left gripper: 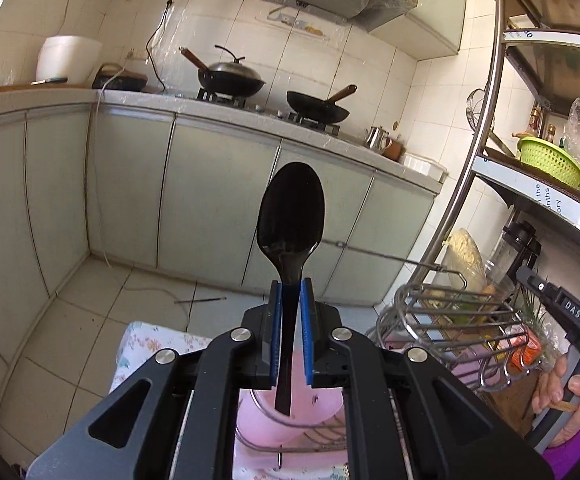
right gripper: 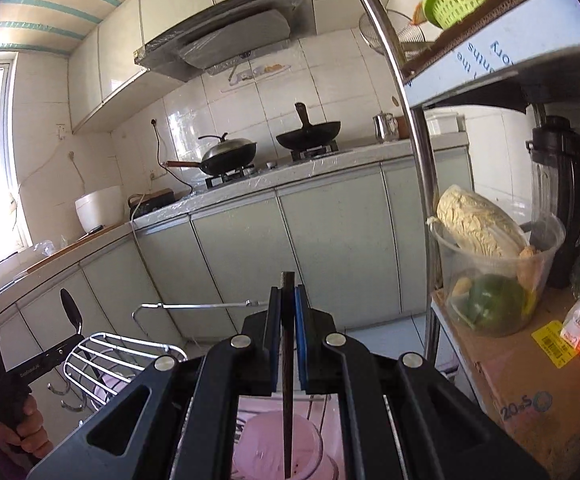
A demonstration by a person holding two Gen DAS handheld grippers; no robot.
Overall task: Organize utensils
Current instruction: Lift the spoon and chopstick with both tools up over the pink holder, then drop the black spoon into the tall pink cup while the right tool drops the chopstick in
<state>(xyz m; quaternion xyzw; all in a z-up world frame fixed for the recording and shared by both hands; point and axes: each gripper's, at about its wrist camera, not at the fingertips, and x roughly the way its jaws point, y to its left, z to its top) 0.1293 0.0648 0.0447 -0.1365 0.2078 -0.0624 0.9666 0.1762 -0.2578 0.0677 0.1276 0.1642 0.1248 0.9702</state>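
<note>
My left gripper [left gripper: 291, 286] is shut on a black plastic spoon [left gripper: 291, 212]. The spoon's bowl points up and its handle hangs down over a pink cup [left gripper: 286, 416]. That cup stands inside a wire rack [left gripper: 450, 320]. In the right wrist view my right gripper [right gripper: 288, 292] is shut on a dark chopstick [right gripper: 288, 360], held upright. The chopstick's lower end hangs over the mouth of the pink cup [right gripper: 266, 448]. The same spoon [right gripper: 70, 310] shows at the left above the wire rack [right gripper: 106, 356]. A hand holds the right gripper [left gripper: 558, 304] at the right edge.
A counter with two black woks [left gripper: 318, 106] on a stove runs along the far wall, above green cabinet doors. A steel shelf post [right gripper: 418, 160] stands close on the right. Its shelves hold a green basket [left gripper: 550, 162], a clear tub of vegetables [right gripper: 498, 280], a blender [right gripper: 562, 200] and a cardboard box [right gripper: 538, 392].
</note>
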